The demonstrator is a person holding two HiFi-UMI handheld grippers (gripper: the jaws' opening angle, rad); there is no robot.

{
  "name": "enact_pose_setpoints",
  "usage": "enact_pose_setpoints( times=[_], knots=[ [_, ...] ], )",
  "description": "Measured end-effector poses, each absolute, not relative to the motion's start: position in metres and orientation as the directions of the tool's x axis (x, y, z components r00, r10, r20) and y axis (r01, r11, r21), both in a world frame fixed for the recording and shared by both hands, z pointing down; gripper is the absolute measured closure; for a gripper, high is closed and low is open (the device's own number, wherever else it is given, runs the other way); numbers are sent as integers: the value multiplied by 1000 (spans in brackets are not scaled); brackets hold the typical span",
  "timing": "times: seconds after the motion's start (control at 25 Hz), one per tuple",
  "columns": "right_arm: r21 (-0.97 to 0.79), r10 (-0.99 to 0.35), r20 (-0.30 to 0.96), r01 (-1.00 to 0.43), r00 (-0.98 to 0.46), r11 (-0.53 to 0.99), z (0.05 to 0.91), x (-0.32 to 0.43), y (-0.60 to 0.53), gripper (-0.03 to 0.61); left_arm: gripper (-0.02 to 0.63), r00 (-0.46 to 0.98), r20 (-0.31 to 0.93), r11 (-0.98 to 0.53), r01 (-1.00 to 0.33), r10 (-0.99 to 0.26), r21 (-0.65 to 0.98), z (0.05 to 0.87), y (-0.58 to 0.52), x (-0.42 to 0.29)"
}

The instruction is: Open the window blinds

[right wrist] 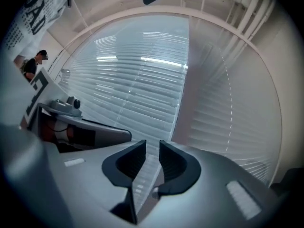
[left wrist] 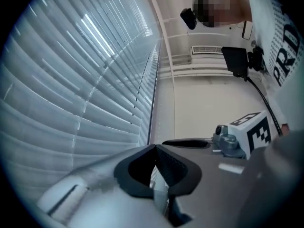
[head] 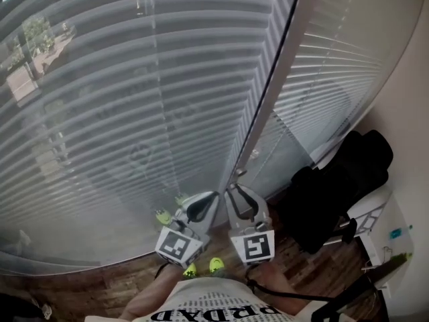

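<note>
Closed grey slatted blinds (head: 134, 79) fill the left of the head view, and a second panel (head: 322, 72) hangs to the right of a pale window post (head: 271, 92). A thin dark line runs down the post's left edge; whether it is a wand or a cord I cannot tell. My left gripper (head: 213, 194) (left wrist: 154, 148) is low in front of the left panel, its jaws touching at the tips with nothing seen between them. Beside it my right gripper (head: 234, 188) (right wrist: 152, 144) points at the post's foot, with only blinds seen through the narrow gap between its jaws.
A dark chair piled with black clothing (head: 342, 180) stands at the right, with a white table (head: 395, 247) behind it. Wooden floor (head: 120, 280) lies below, with my yellow-green shoes (head: 216, 265) on it. Another person (right wrist: 35, 63) stands far off.
</note>
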State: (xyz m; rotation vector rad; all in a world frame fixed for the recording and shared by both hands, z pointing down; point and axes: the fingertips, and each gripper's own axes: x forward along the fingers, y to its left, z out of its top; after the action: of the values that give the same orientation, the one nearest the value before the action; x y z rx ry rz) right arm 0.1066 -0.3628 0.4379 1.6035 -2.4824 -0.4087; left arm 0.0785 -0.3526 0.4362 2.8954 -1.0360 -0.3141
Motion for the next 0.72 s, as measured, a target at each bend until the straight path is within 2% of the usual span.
enact_pose_setpoints(
  times=[0.32,0.52,0.72],
  knots=[
    [318,-926,-17,-881,-376,351,454,140,-390,479,621,747,-144,-759,-647,-649,69,461,-370,94],
    [354,-906,-27,-852,-422,386,449,140,-405,428,621,736,-139,-747,-663,-662,44,463,-384,101],
    [355,-886,-39,-835,-463,421,443,132,-404,426,620,722,-172,-738,-673,-670,54,443,-380,108]
  ],
)
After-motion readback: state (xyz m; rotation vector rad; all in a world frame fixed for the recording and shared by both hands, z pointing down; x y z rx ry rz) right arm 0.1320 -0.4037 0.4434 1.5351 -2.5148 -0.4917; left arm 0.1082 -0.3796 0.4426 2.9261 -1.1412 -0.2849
